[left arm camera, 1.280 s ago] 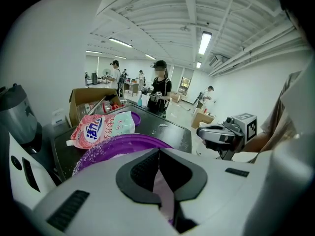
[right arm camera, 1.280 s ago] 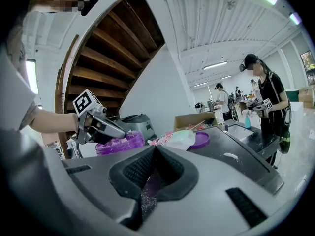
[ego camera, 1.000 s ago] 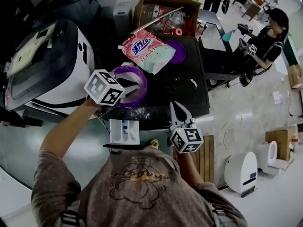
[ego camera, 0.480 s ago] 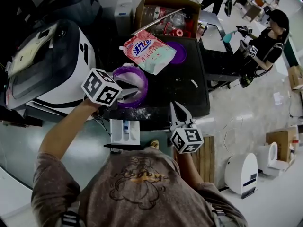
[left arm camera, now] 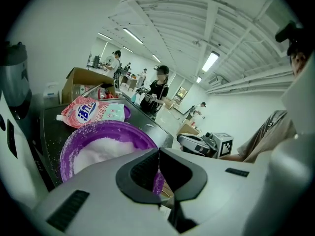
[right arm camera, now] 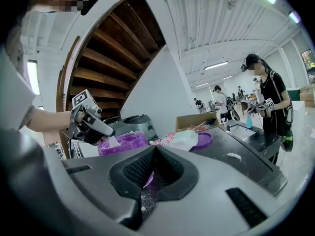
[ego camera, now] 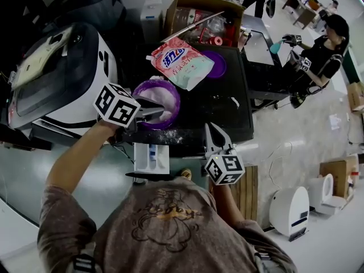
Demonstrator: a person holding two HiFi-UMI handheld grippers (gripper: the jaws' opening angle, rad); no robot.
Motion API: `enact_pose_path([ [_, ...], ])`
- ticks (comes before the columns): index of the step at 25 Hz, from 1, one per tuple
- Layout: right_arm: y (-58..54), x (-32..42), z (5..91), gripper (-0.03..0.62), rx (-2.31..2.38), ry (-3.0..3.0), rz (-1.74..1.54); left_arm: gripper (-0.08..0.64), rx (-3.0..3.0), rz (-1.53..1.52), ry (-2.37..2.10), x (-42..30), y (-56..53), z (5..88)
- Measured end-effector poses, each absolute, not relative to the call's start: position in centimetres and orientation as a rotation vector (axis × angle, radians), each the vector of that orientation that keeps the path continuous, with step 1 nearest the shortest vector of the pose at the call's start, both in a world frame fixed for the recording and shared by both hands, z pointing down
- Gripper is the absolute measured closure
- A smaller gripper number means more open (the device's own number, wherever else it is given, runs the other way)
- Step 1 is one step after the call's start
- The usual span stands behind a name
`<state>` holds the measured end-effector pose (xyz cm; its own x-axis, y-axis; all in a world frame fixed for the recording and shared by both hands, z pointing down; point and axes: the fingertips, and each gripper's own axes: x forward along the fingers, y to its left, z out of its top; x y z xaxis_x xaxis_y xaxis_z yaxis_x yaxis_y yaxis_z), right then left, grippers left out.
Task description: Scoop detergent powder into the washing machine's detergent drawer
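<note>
Currently: left gripper [ego camera: 158,114] fingers [left arm camera: 142,168] pressed together on the handle of a white scoop [right arm camera: 113,140], held over the purple bowl [ego camera: 177,98] of white powder [left arm camera: 106,149] near the front-left corner of the black surface [ego camera: 222,107]; scoop-to-powder contact unclear. Right gripper [ego camera: 211,128] at the front edge, fingers [right arm camera: 170,171] pressed together, nothing between them. Detergent bag [ego camera: 182,63] lies toward the back edge. Drawer [ego camera: 151,158] stands pulled out below the front edge. Spilled powder grains [ego camera: 170,135] along the front edge.
</note>
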<state>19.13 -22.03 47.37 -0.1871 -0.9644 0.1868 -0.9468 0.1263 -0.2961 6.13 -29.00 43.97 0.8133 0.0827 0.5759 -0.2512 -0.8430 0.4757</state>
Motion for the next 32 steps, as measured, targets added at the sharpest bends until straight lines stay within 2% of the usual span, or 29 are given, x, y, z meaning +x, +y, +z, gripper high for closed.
enact_pose_path([
  [15, -22.5, 17.9, 47.5, 0.592, -1.933, 2.370, -0.544, 0.537, 2.255, 0.457, -0.258, 2.9, -30.8, 43.0],
  [32, -23.2, 16.1, 46.7, 0.592, -1.770, 2.545, -0.527, 0.537, 2.158, -0.006, -0.630, -0.9, -32.8, 40.3],
])
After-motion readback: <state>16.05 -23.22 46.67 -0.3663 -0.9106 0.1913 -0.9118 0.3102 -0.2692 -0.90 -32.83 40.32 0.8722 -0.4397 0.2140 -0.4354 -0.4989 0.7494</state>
